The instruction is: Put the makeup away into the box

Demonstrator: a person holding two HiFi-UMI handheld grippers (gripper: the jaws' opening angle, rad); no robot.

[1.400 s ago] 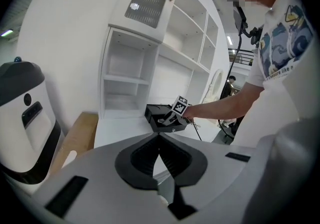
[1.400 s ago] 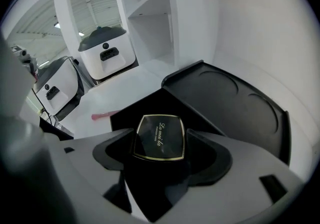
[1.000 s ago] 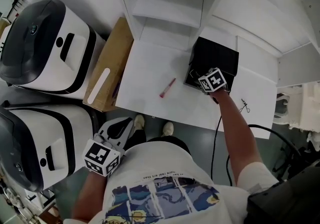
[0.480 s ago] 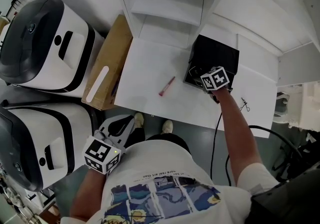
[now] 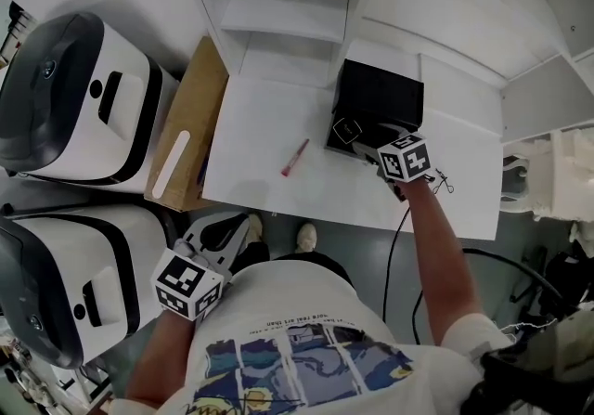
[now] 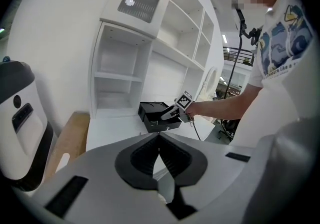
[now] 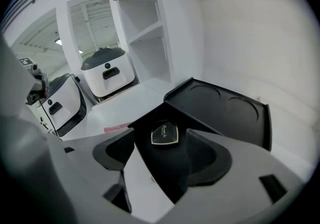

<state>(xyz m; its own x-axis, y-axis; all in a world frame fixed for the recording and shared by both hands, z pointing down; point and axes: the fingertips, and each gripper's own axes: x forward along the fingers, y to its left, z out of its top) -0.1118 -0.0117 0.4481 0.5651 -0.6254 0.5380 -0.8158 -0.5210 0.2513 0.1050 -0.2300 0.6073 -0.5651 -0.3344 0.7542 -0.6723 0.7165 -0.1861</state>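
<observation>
Jaws of right gripper (image 7: 163,140) pinch matte black box's (image 5: 380,99) flap (image 7: 165,175) — pink makeup stick (image 5: 295,158) at 9 o'clock — left gripper's (image 6: 160,142) pressed together.

No legible text; blurred script on emblem (image 7: 164,134) of box (image 7: 225,113).

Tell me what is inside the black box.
The open box shows a black tray with two empty round hollows. Anything under that tray is covered. The pink stick lies outside, on the table.

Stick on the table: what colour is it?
The stick is pink, seen best in the head view.
</observation>
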